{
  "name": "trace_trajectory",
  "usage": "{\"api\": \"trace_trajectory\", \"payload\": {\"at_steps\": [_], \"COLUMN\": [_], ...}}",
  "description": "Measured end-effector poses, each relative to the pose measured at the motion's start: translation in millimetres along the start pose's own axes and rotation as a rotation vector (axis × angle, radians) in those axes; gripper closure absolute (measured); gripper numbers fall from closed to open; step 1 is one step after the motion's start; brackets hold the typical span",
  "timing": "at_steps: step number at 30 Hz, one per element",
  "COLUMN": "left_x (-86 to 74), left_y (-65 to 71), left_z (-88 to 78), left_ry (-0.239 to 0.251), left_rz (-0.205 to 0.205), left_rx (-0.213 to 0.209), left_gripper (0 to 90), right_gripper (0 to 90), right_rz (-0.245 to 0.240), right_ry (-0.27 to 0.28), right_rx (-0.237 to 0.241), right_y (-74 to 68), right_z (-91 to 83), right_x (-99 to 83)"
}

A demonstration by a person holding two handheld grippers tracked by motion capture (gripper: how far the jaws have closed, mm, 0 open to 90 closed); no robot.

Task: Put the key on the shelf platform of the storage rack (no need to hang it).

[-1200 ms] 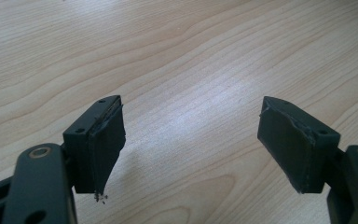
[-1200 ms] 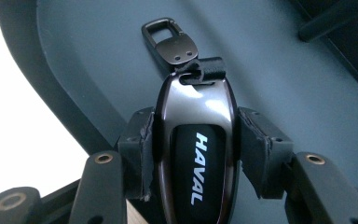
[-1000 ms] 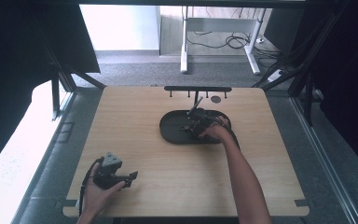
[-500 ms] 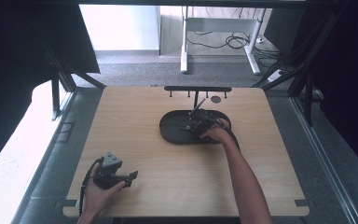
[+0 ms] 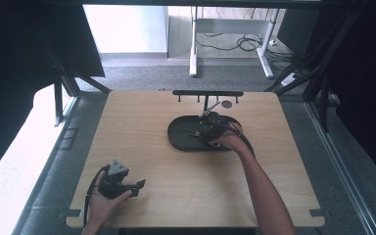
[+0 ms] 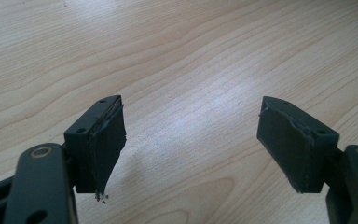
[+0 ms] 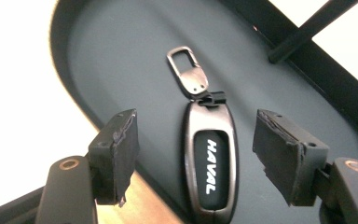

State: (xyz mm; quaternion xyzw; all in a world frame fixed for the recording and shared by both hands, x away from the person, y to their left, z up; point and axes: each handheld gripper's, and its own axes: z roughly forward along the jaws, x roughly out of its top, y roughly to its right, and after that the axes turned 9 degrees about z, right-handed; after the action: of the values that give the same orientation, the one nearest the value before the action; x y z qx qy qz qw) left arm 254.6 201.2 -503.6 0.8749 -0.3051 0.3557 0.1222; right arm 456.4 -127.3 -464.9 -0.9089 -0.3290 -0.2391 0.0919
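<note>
A dark car key fob (image 7: 211, 167) marked HAVAL, with a metal clip (image 7: 187, 71) on its far end, lies flat in a black oval tray (image 7: 121, 42). My right gripper (image 7: 196, 156) hangs over it, open, one jaw on each side of the fob without touching it. In the high view that gripper (image 5: 206, 128) is over the tray (image 5: 178, 139) at the table's middle. My left gripper (image 6: 191, 149) is open above bare wood, nothing between its jaws; in the high view it (image 5: 122, 182) rests near the front left corner.
A black rack with small hooks (image 5: 207, 93) stands behind the tray on a post, and a round dark disc (image 5: 226, 104) lies near it. The wooden table (image 5: 142, 122) has bare room left of the tray. A black bar (image 7: 307, 28) crosses above the tray's rim.
The right hand and gripper have shifted slightly over the tray. The left gripper has stayed where it was.
</note>
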Motion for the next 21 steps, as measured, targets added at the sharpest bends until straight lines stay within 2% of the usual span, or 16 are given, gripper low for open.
{"api": "trace_trajectory", "payload": {"at_steps": [8,10,21], "left_x": [0.2,0.1,0.1], "left_y": [1.3,1.6,3.8], "left_z": [1.2,1.5,3.3], "left_ry": [-0.006,-0.007,-0.014], "left_rz": [0.004,0.003,0.009], "left_rx": [-0.003,-0.003,-0.007], "left_gripper": [23.7,23.7,23.7], "right_gripper": [33.8,34.3,36.9], "right_rz": [-0.01,-0.013,0.003], "right_ry": [0.068,0.074,0.135], "right_rx": [0.033,0.034,0.078], "right_y": [-6.3,-6.6,-9.5], "right_z": [-26.4,-28.6,-57.2], "right_x": [-11.9,-13.6,-48.4]}}
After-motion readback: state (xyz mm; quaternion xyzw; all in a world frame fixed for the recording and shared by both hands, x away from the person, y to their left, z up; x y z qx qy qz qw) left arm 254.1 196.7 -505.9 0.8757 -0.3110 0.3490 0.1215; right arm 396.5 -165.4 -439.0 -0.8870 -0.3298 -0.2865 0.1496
